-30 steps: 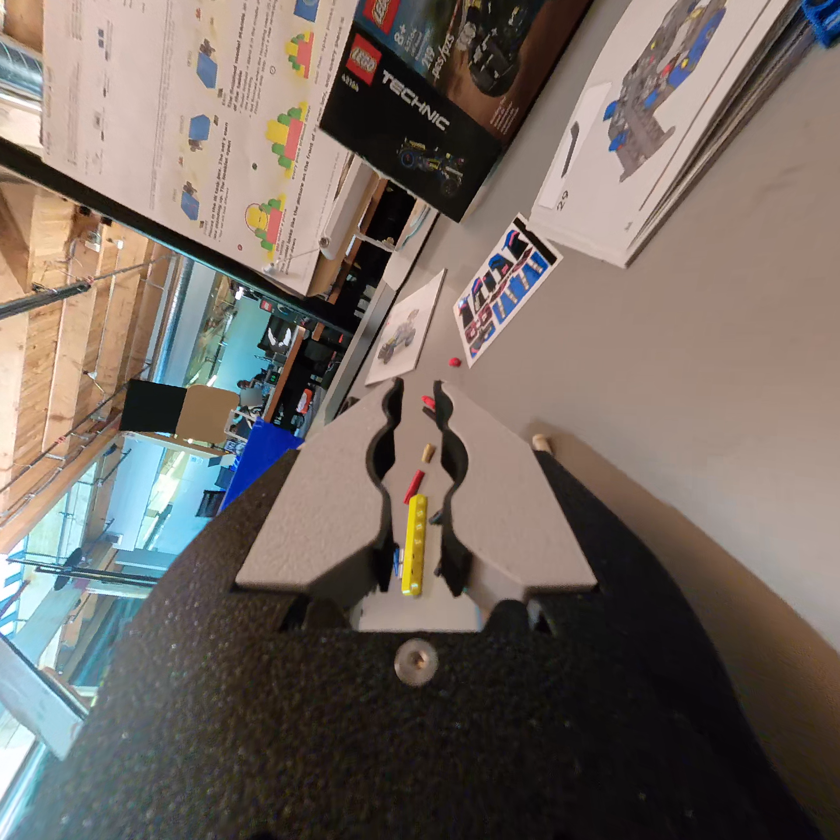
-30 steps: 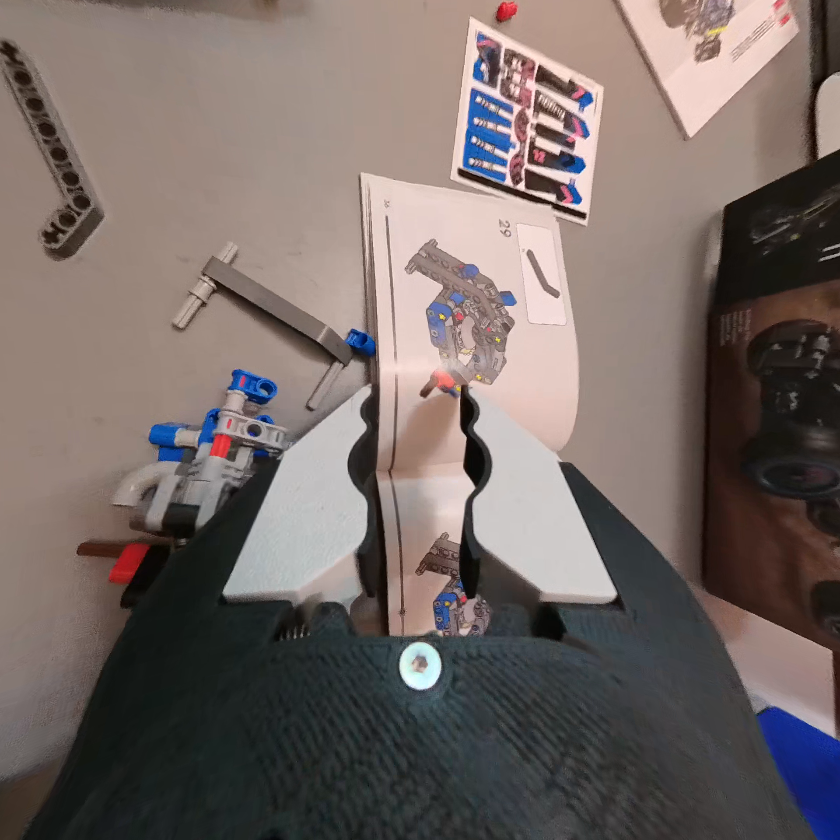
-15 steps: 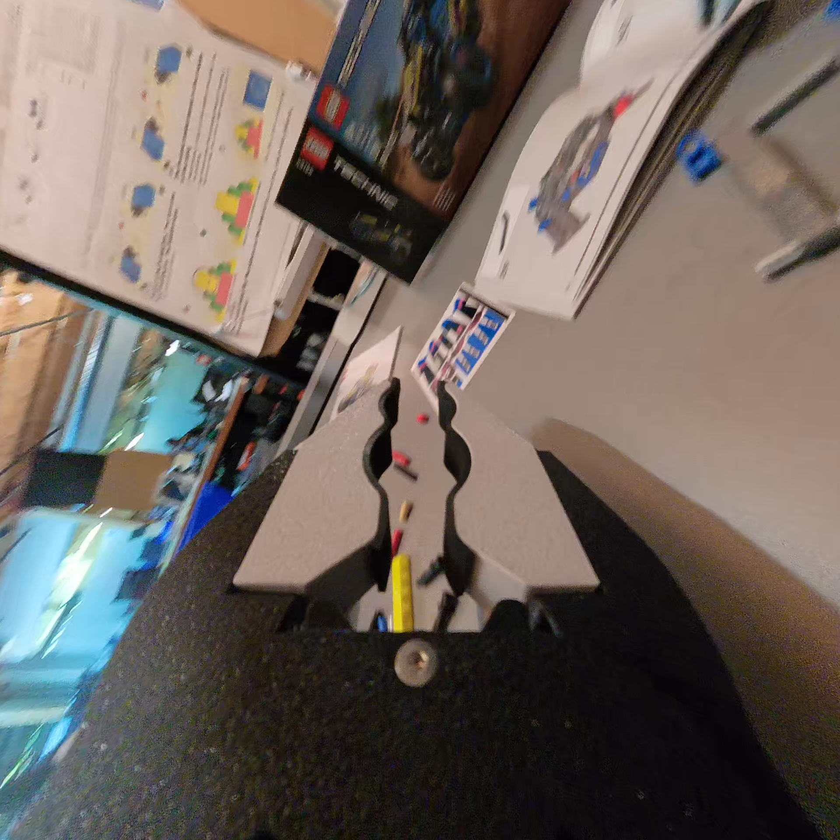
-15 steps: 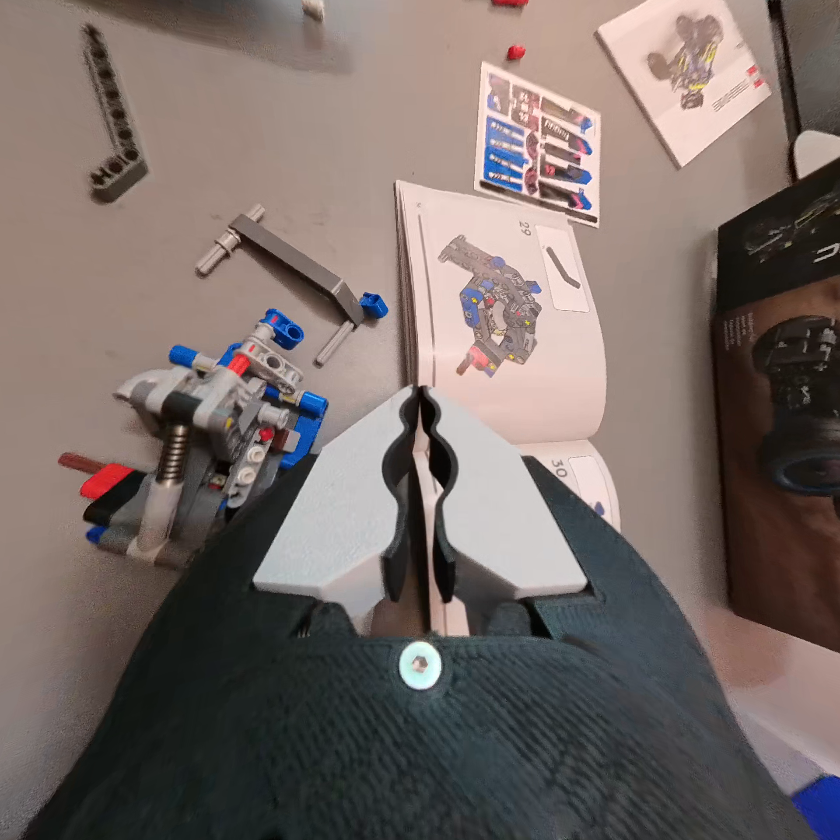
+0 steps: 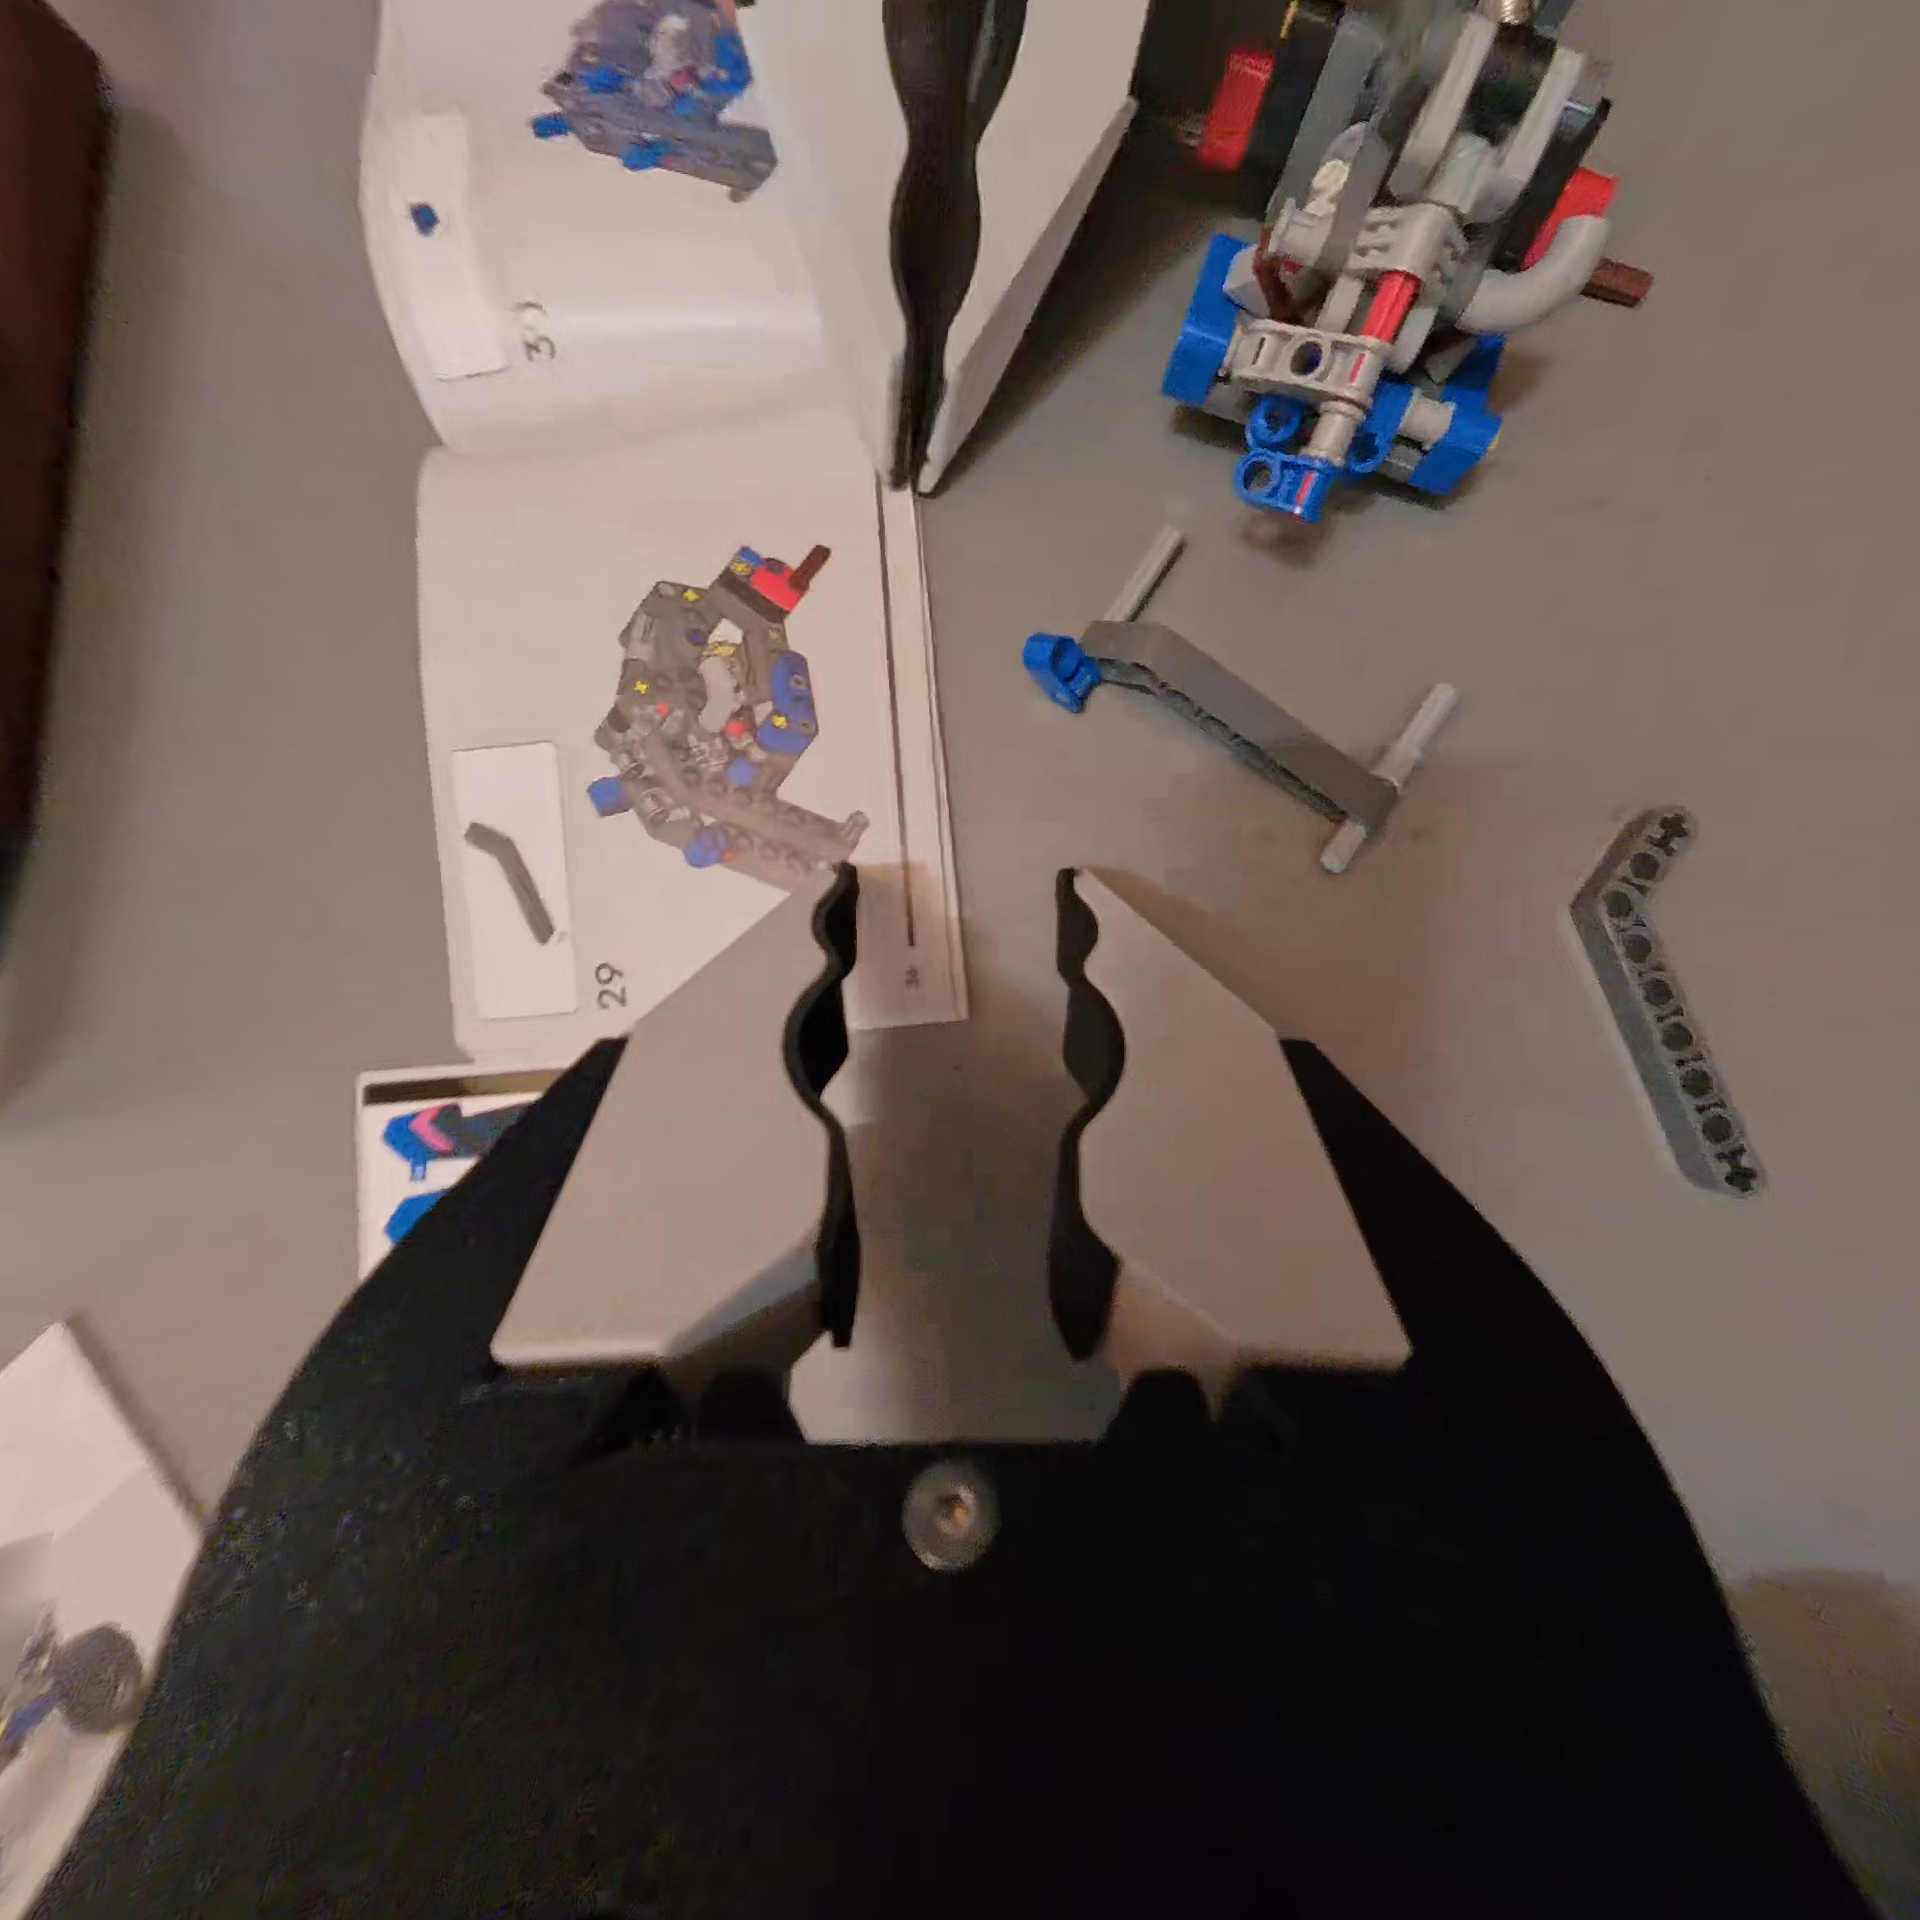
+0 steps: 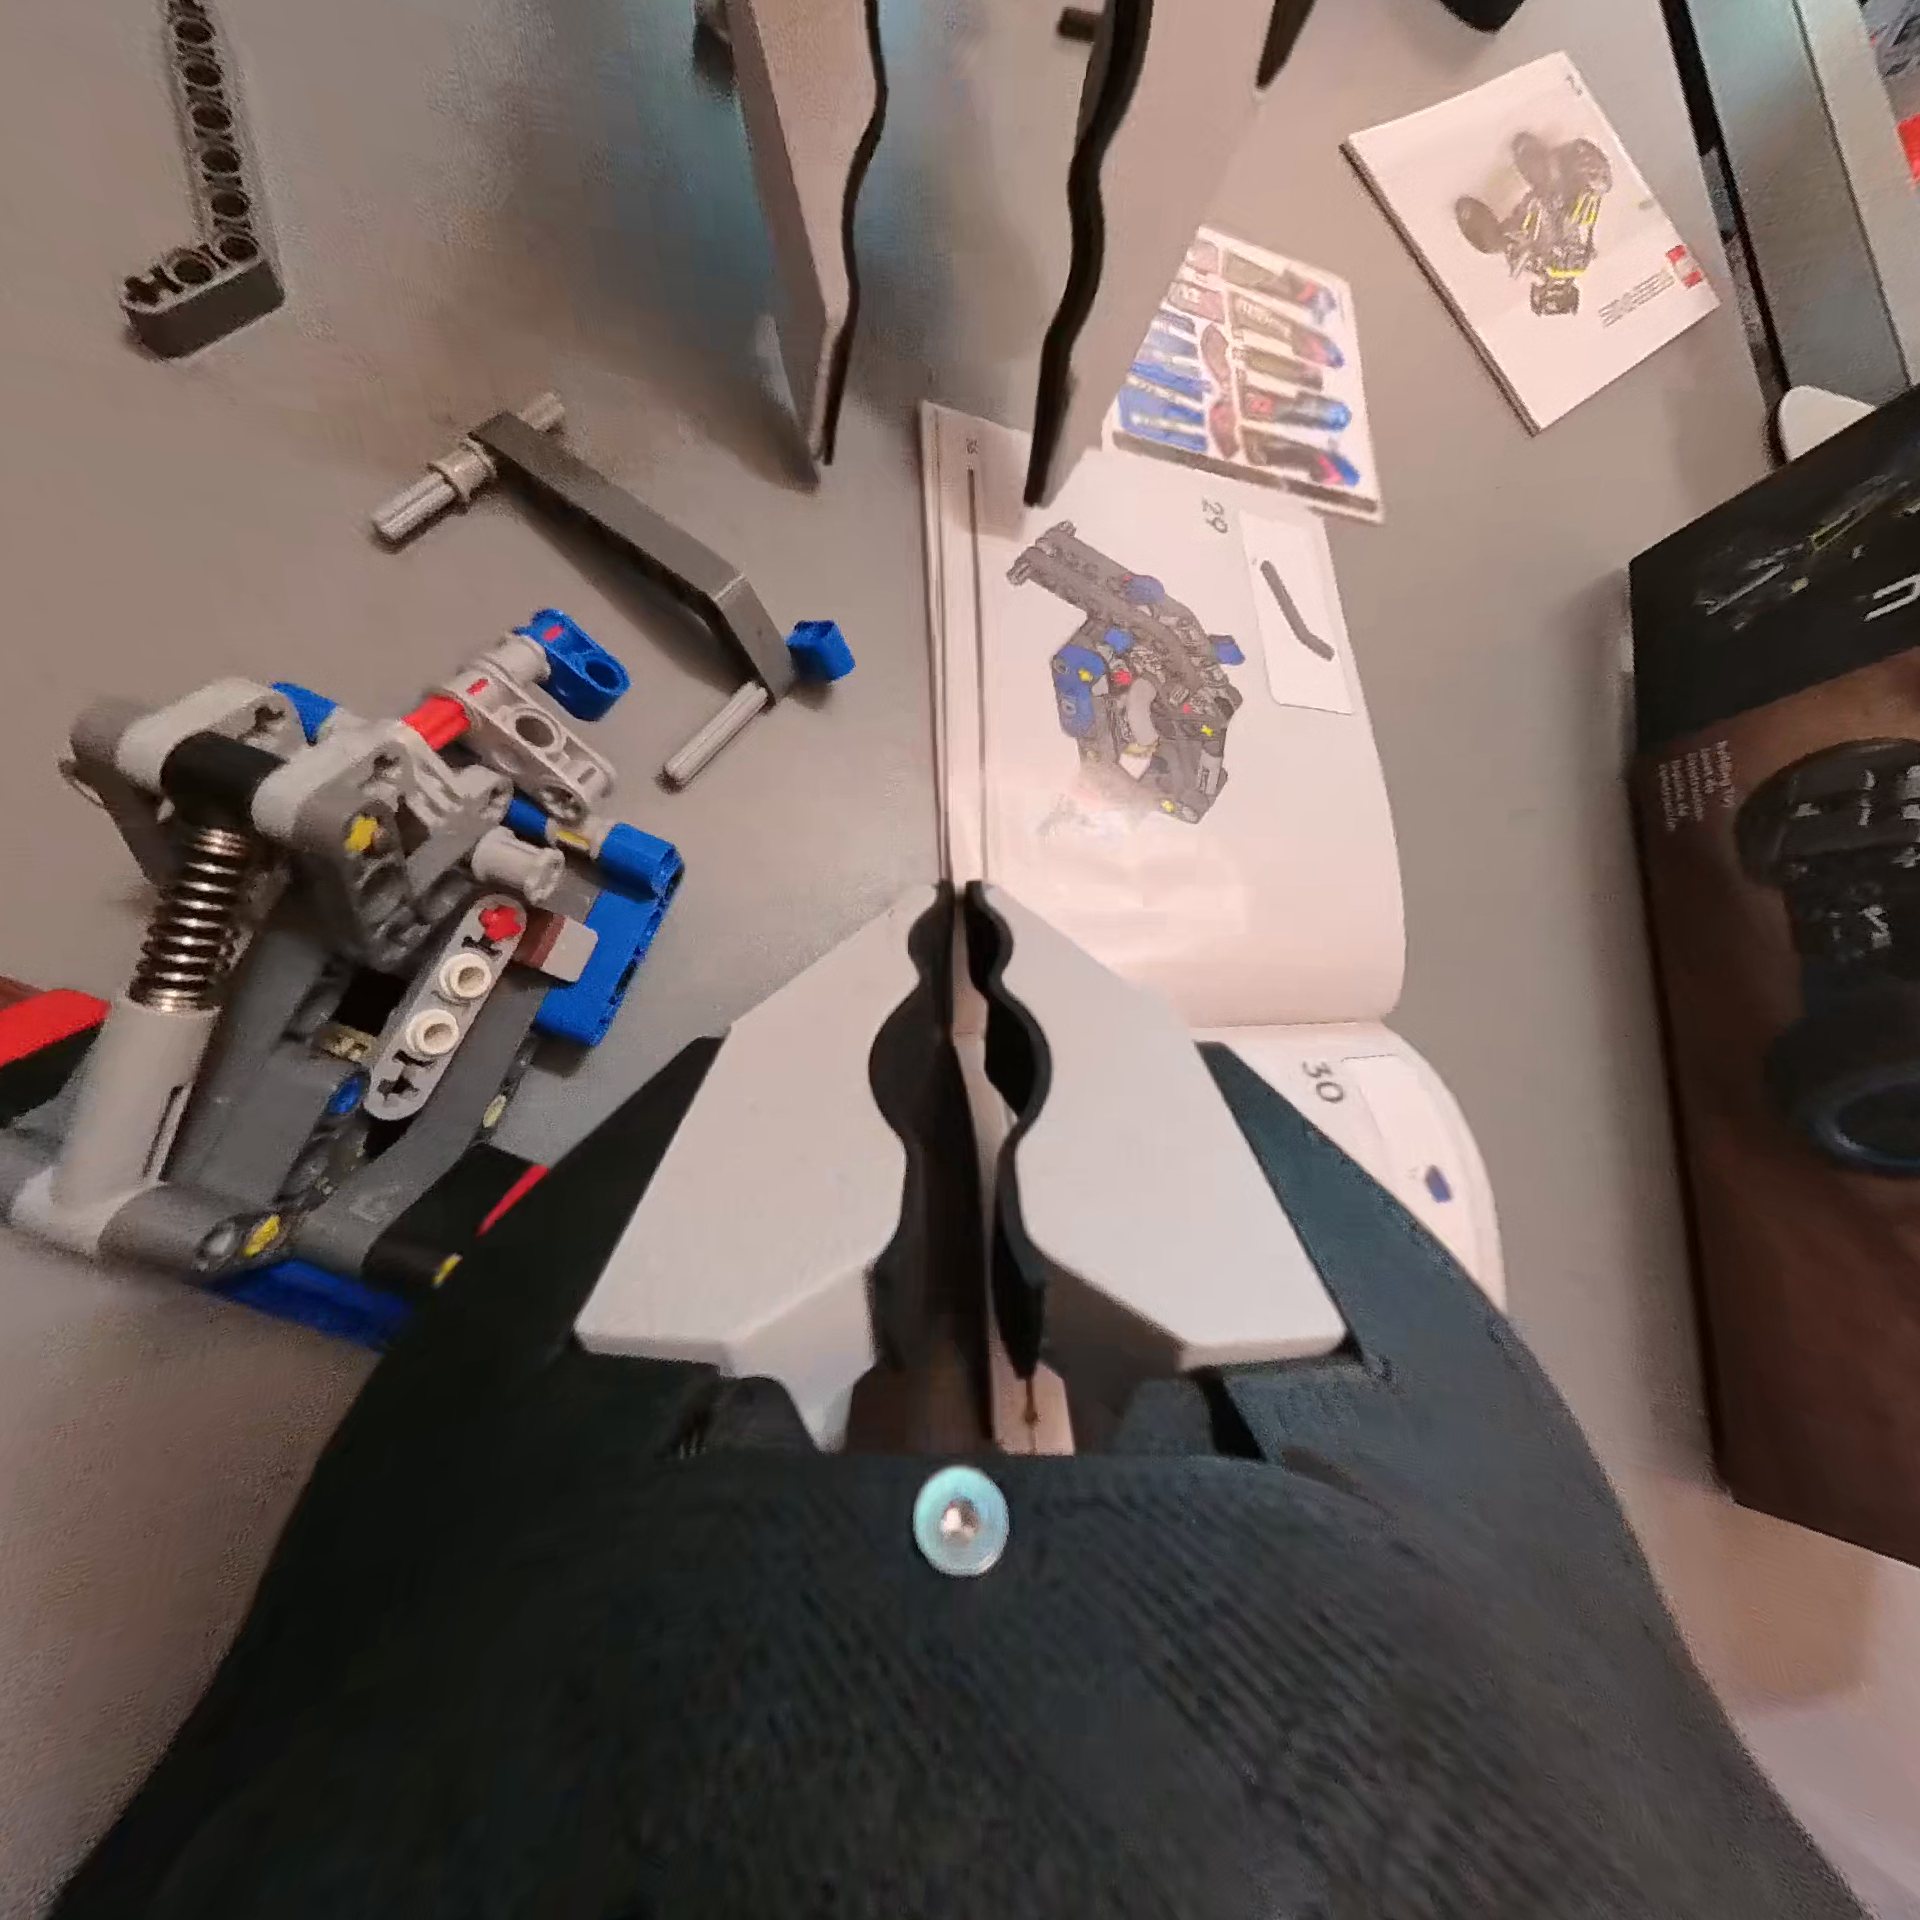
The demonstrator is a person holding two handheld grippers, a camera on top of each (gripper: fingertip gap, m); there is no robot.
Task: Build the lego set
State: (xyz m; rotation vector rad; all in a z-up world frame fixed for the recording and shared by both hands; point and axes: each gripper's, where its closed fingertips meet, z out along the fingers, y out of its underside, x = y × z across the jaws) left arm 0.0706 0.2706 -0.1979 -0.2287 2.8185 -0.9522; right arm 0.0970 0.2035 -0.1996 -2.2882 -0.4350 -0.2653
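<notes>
The open instruction booklet point(image 5: 665, 623) lies on the grey table and also shows in the right wrist view point(image 6: 1143, 727). My right gripper point(image 6: 956, 894) is shut on the booklet's left page edge; in the left wrist view it shows at the top point(image 5: 909, 457). My left gripper point(image 5: 956, 878) is open and empty, hovering over the booklet's opposite end; it also shows in the right wrist view point(image 6: 930, 478). The partly built model point(image 6: 343, 935), grey, blue and red with a spring, sits left of my right gripper point(image 5: 1351, 312).
A dark grey beam with axles and a blue pin point(image 5: 1236, 727) point(image 6: 623, 540) lies between model and booklet. An L-shaped grey beam point(image 5: 1662, 997) point(image 6: 208, 208) lies farther out. A sticker sheet point(image 6: 1247, 384), a leaflet point(image 6: 1538, 239) and the set's box point(image 6: 1787, 935) lie beyond the booklet. The gap from one gripper's tips to the other's is roughly 8 cm.
My left gripper swung from facing the room down over the table and opened wider. My right gripper closed on the booklet's edge and moved in closer to the model.
</notes>
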